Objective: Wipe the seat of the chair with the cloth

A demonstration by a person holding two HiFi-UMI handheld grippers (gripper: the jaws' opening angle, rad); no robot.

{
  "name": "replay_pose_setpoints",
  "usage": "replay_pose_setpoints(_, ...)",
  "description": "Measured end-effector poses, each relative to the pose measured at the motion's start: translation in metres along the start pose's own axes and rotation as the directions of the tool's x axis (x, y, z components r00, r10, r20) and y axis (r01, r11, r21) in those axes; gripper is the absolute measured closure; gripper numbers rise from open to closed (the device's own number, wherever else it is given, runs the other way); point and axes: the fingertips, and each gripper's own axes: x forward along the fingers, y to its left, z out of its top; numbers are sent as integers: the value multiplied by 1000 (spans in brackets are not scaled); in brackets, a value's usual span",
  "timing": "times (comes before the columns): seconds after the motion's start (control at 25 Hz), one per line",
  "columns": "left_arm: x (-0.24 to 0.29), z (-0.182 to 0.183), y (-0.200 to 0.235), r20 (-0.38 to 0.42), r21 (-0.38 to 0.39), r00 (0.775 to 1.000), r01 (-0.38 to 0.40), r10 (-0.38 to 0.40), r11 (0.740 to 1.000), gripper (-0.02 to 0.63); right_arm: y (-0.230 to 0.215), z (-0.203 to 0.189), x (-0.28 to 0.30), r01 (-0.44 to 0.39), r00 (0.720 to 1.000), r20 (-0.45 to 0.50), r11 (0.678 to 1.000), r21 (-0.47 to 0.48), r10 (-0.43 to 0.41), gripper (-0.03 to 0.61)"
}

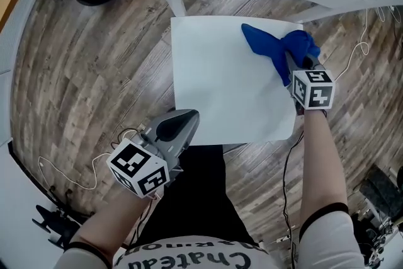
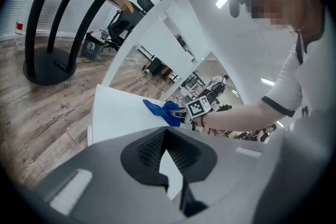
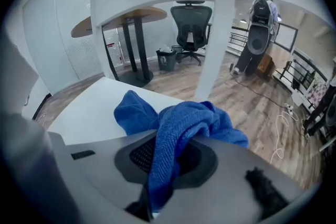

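So right gripper (image 1: 299,63) clamped cloth (image 1: 267,47) at seat (image 1: 220,82) 2 o'clock corner; overshoot might drag it off. Left gripper (image 1: 187,116) closed, empty.

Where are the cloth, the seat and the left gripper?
cloth (image 1: 277,50), head view, on its bunched middle.
seat (image 1: 214,72), head view, on its bare white top.
left gripper (image 1: 189,118), head view, at its closed tips.

The only readable lettering is on the person's white shirt (image 1: 189,258) at the bottom edge of the head view: dark script, seen upside down, reads "Chateau". A second line beside it is cut off and illegible. The cubes on the left hand-held gripper (image 1: 182,120) and right hand-held gripper (image 1: 301,60) carry only black-and-white square code markers.
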Motion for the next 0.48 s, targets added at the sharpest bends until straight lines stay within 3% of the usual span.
replay_pose_setpoints(0.2,3,-8,-3,-20,-8,1000,-6,6,1000,609,-41,-22,-14,92,996,-21,993,76,-91,518)
replay_pose_setpoints(0.36,4,-17,-2,-19,-28,1000,-21,20,999,609,-66,-37,-30,186,983,-48,953,240,-180,518)
replay_pose_setpoints(0.48,2,-30,6,-26,-26,999,-47,46,999,609,-40,-18,-50,162,981,76,966,203,-180,518)
